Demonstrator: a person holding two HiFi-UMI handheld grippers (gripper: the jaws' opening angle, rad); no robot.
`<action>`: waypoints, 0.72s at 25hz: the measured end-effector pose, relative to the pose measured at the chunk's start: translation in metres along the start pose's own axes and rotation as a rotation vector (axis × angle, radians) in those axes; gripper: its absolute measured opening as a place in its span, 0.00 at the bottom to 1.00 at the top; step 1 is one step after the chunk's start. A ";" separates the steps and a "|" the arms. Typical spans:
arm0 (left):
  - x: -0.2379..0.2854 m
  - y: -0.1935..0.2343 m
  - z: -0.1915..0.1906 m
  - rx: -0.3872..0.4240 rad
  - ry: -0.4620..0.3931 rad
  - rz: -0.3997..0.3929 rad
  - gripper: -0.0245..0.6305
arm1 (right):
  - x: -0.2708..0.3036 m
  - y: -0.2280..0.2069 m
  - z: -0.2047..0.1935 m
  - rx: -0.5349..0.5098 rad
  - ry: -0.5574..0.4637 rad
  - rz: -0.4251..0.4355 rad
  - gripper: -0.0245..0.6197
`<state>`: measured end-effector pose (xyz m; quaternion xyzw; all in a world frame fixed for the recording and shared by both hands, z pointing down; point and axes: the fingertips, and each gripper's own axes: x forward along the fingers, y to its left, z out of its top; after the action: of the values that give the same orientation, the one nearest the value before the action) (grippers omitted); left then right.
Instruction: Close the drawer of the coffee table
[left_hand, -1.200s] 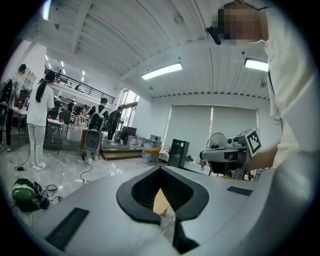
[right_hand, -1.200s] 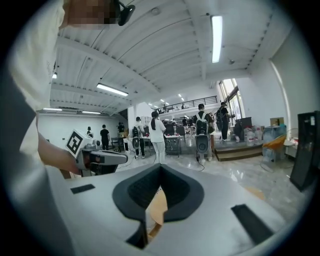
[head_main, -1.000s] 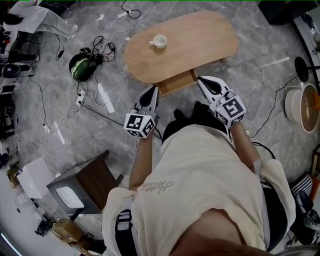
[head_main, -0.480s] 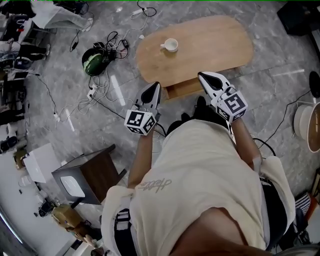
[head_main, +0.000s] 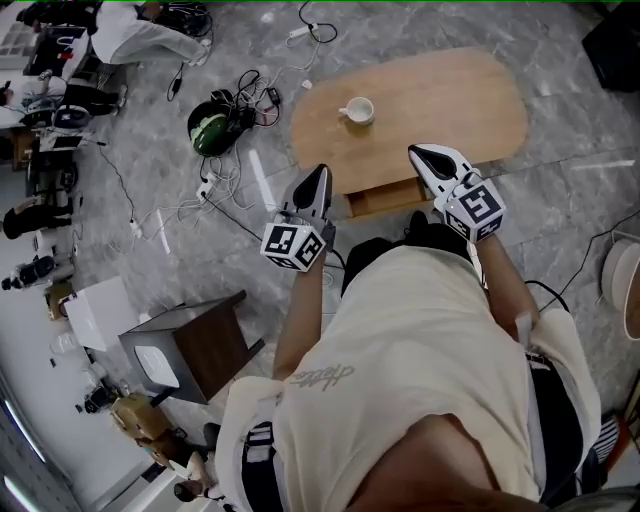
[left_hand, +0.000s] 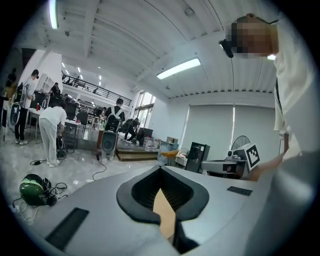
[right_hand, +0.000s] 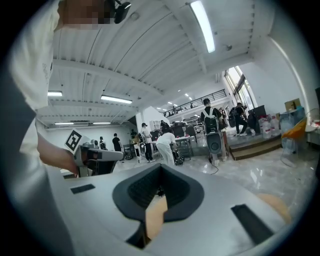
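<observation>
Grey marble floor (head_main: 560, 230) all round, cables strewn over it at the far left. 1 oval wooden coffee table (head_main: 450, 100) sits ahead of the person, w/ 1 drawer (head_main: 385, 196) sticking part-way out of its near side, so the task isn't done yet. Person stands right at that side, prob. so both arms can reach the drawer front.

1 dark wooden side stand (head_main: 200, 345) is well apart at the left, not involved. 1 green helmet-like thing (head_main: 210, 128) lies among the cables.

2 grippers, both pointed fwd at the table's near edge. Left gripper (head_main: 318, 178) is just beside the drawer's left end, right gripper (head_main: 422, 156) over its right end; can't tell from above if either touches it. Each gripper view shows jaws brought together at the tips, nothing between them. My guess: closed tips make a blunt nose for pushing, no grasp needed, and one at each end keeps the drawer going in straight.

1 white cup (head_main: 359, 110) stands on the tabletop, far from the edge; a gentle push should leave it be.
</observation>
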<state>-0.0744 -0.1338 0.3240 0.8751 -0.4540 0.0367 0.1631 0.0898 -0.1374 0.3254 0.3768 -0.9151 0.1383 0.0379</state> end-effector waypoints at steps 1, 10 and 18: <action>0.004 -0.001 -0.003 -0.004 0.004 0.003 0.04 | 0.002 -0.005 -0.004 0.005 0.012 0.005 0.03; 0.017 0.011 -0.031 -0.012 0.082 0.016 0.04 | 0.018 -0.015 -0.026 0.044 0.060 0.022 0.03; 0.041 0.030 -0.049 -0.011 0.137 -0.045 0.04 | 0.029 -0.016 -0.061 0.092 0.172 -0.016 0.03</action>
<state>-0.0709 -0.1662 0.3860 0.8797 -0.4222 0.0904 0.1992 0.0781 -0.1511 0.3924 0.3723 -0.8980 0.2119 0.1002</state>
